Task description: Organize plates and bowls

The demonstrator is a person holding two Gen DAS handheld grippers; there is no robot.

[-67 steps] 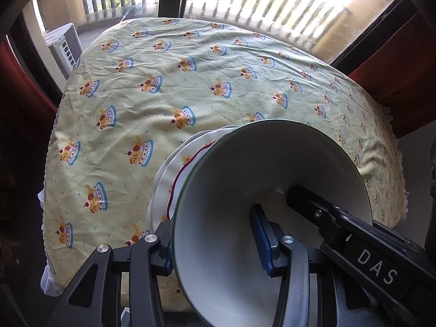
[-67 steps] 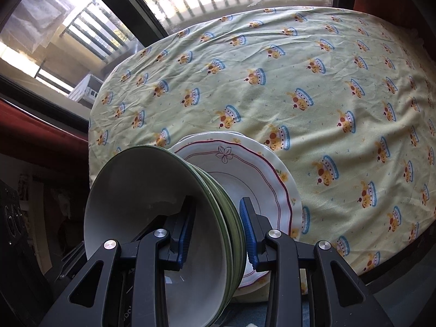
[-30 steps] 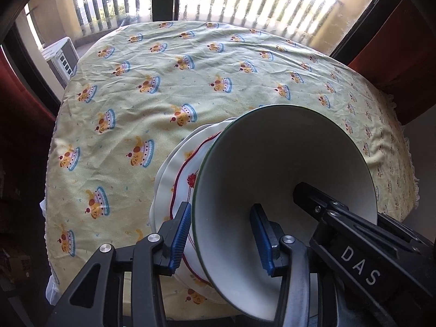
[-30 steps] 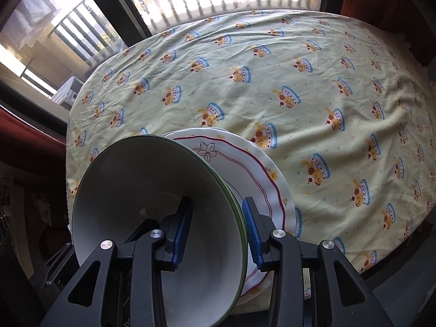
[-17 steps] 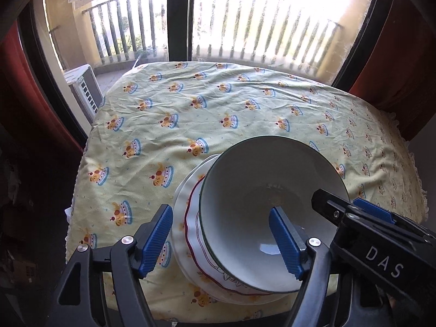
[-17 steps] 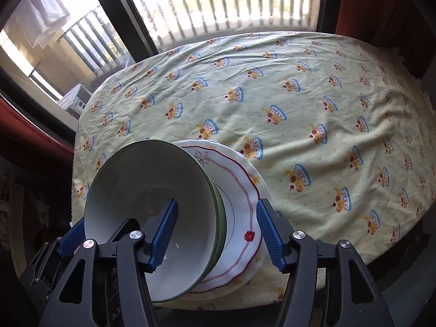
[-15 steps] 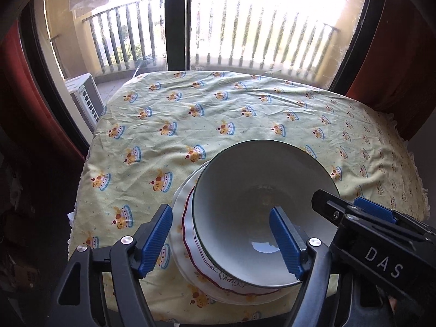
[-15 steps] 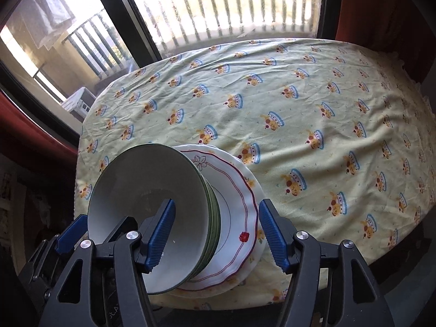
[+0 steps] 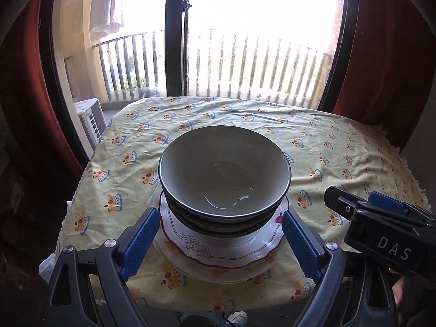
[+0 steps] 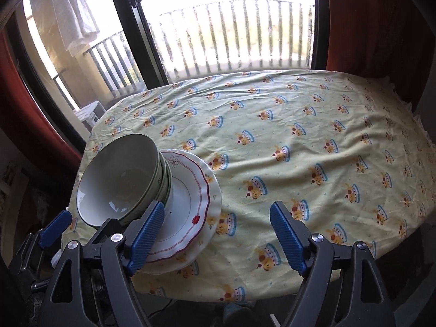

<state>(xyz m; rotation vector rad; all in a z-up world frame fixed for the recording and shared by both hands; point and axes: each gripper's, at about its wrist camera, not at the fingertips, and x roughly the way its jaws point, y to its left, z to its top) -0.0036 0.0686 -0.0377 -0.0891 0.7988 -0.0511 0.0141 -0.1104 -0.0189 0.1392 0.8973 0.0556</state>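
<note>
The bowl [image 9: 224, 174] is white inside, green outside. The plate [image 9: 218, 253] is white with a red wavy line and a flower. The cloth [image 10: 299, 141] is pale yellow with orange-and-blue crowns.

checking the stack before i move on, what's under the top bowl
More bowls are nested under the top bowl, their green rims showing. They sit on a red-trimmed plate, with a plain white plate below. The bowls' exact count and the plates' centres are hidden.

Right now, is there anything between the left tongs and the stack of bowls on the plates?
Nothing visible. The left tongs stand open, apart from the bowls, which sit on the plates. Only bare plate rim lies between.
</note>
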